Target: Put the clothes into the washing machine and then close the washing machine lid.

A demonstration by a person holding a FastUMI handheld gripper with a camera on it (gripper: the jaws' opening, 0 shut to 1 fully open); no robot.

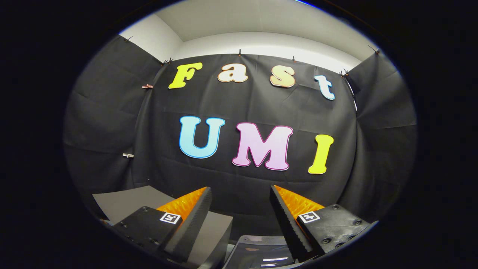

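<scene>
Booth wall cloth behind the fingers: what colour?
Black, creased cloth, best seen in the gripper view beyond the open gripper.

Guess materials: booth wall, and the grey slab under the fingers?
Booth wall: black woven cloth, matte; creases and clips along its top edge suggest fabric.
Grey slab: flat, matte, sharp-edged; probably board or plastic, unclear.
Gripper fingers open, nothing between them.
</scene>
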